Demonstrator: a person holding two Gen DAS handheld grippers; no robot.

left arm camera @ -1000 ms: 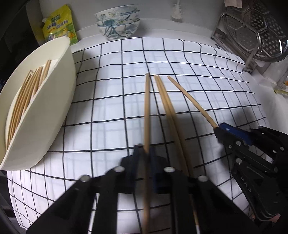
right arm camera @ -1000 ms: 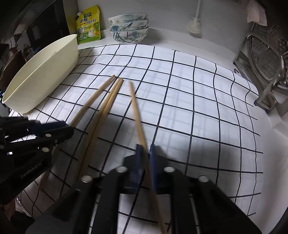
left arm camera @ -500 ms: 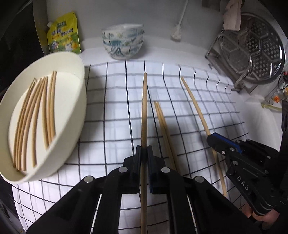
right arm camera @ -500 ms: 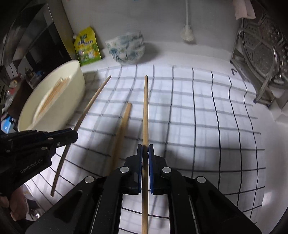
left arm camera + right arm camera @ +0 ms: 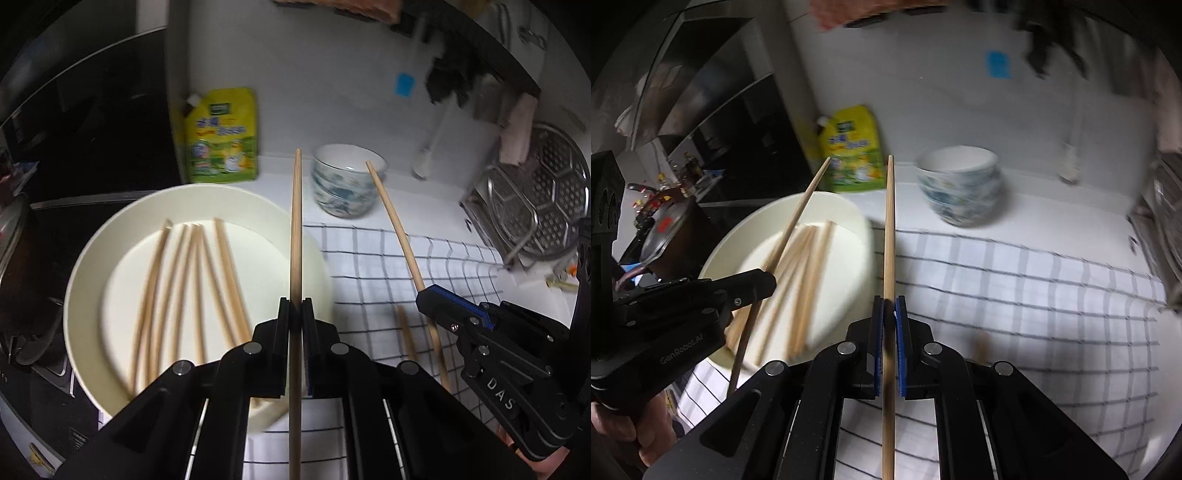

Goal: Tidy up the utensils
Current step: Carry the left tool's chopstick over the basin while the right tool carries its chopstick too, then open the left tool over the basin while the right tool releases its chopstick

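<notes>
You are holding a hand-held gripper in each hand, and each one is pinching a single wooden chopstick. Your left hand-held gripper (image 5: 295,314) is clamped almost fully closed on the left chopstick (image 5: 296,229), which is running straight forward between the jaws, with its far tip showing against the white bench (image 5: 424,199). Your right hand-held gripper (image 5: 889,314) is closed the same way on the right chopstick (image 5: 889,229), also pointing straight ahead.

Both chopsticks are being held in the air beside and partly over a cream oval dish (image 5: 85,280) at the left edge of the bench. Six or so loose chopsticks (image 5: 192,288) are lying in the dish, roughly side by side. In the left wrist view, your right hand-held gripper (image 5: 424,301) is showing at the lower right.

A white cloth with a black grid (image 5: 454,266) is covering the bench to the right of the dish. At least one more chopstick (image 5: 405,332) is lying on it, blurred.

Behind, against the wall, a yellow-green refill pouch (image 5: 221,136) is standing, with a stack of blue-patterned bowls (image 5: 345,188) to its right. A metal rack holding a perforated steamer plate (image 5: 557,206) is sitting at the far right.
</notes>
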